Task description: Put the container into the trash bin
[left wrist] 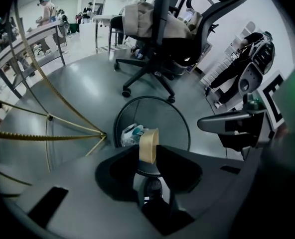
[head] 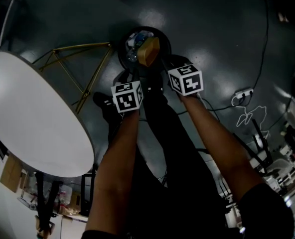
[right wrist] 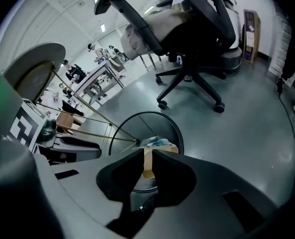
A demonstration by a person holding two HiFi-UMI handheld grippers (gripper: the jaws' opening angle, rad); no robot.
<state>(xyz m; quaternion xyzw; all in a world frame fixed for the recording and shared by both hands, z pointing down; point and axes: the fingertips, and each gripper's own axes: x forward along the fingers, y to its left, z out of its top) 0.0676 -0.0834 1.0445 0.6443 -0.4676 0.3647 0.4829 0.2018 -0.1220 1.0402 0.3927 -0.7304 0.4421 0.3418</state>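
Release step, looks nearly done: container (head: 148,51) tilted on edge inside the mesh trash bin (left wrist: 160,116), on top of other rubbish (left wrist: 130,133). Left gripper (left wrist: 148,154) jaws wide apart either side of it, apparently not pinching. Right gripper (right wrist: 146,157) jaws nearly together, tan edge showing in the slit; clamped or only seen through, can't tell. Next, probably: let go if gripped, lift both clear of the rim. Gold wire frame (head: 82,68) and round white table (head: 33,118) on the left, office chair (left wrist: 157,59) beyond the bin; nothing blocking.
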